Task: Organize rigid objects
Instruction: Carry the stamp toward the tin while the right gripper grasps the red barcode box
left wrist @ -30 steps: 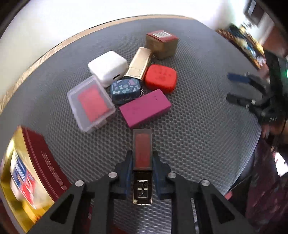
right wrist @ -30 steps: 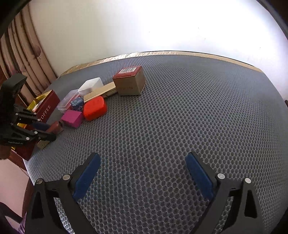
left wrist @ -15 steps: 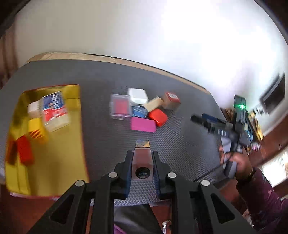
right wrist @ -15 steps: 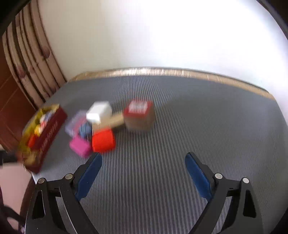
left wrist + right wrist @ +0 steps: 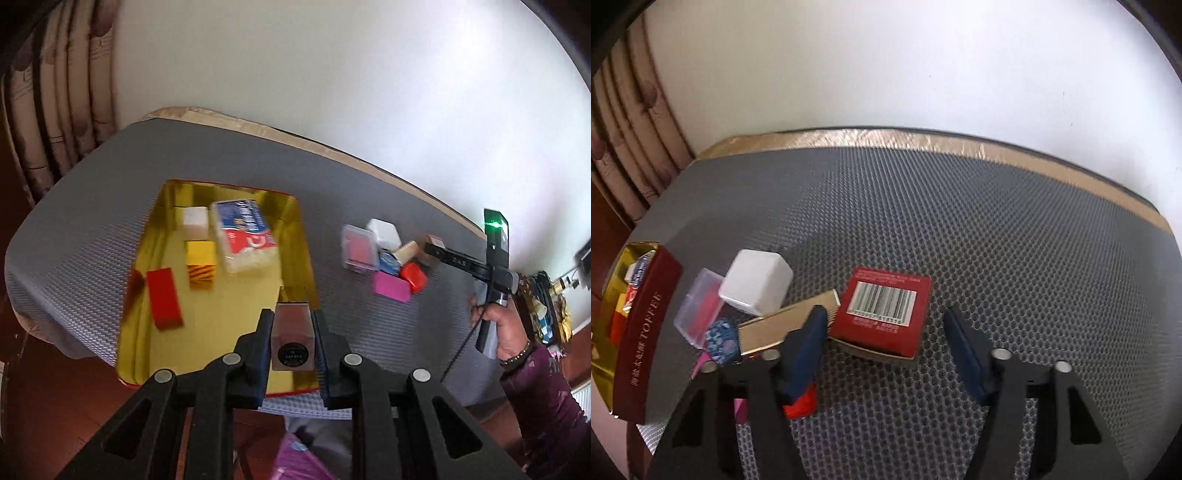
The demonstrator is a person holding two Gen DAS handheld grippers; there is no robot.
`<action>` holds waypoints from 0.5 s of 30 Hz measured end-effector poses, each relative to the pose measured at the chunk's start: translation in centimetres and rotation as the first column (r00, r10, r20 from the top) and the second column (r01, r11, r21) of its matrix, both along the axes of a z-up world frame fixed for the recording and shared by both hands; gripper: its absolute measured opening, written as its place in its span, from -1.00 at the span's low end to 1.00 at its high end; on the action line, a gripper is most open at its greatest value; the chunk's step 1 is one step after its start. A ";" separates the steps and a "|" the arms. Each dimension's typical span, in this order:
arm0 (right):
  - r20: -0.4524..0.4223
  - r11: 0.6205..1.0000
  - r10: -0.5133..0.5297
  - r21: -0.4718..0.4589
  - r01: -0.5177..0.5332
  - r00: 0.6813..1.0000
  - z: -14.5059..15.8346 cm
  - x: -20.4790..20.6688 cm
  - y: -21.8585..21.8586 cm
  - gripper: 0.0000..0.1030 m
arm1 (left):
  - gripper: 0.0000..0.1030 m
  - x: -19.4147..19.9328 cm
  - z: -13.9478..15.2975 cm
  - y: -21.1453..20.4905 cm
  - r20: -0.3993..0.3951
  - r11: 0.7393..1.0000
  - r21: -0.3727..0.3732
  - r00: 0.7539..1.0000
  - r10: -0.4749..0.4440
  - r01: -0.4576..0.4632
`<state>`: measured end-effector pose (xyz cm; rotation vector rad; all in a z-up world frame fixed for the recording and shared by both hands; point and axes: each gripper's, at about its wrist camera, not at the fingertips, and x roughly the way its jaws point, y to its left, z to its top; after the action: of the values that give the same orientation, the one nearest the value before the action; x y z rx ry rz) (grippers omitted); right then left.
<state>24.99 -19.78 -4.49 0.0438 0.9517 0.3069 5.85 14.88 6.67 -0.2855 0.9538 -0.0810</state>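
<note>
1. We judge the carry step is in hand: our left tool [image 5: 293,338] pinches the small tinted box [image 5: 293,334] above the near edge of the gold tin [image 5: 147,236].
2. Its long axis runs along the fingers, round-labelled end toward us.
3. Next: lower it onto bare gold floor, then release.
4. Our right tool [image 5: 884,350] is closing around the barcode box [image 5: 884,314] on the counter [image 5: 997,240], pads not yet pressing.

White wall [image 5: 332,92], beige curtain [image 5: 55,92]
</note>
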 end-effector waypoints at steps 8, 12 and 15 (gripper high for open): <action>0.024 1.000 0.004 -0.020 -0.003 1.000 0.5 -0.4 -0.6 -0.09 | -0.61 1.4 -1.9 1.6 -0.036 1.000 0.004 0.999 0.028 -0.028; 0.071 1.000 0.001 -0.013 0.000 0.997 2.6 -1.8 -1.3 -0.09 | -0.61 3.0 -2.9 1.2 -0.036 0.999 0.050 0.999 0.019 -0.017; 0.100 1.000 0.000 0.007 0.000 0.995 4.4 -3.0 -2.0 -0.09 | -0.61 4.2 -3.7 1.2 -0.046 0.999 0.049 0.999 0.006 -0.004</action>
<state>22.03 -21.75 -0.11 0.0344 0.8511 0.3094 10.08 16.06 2.92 -0.2451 0.9990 -0.0462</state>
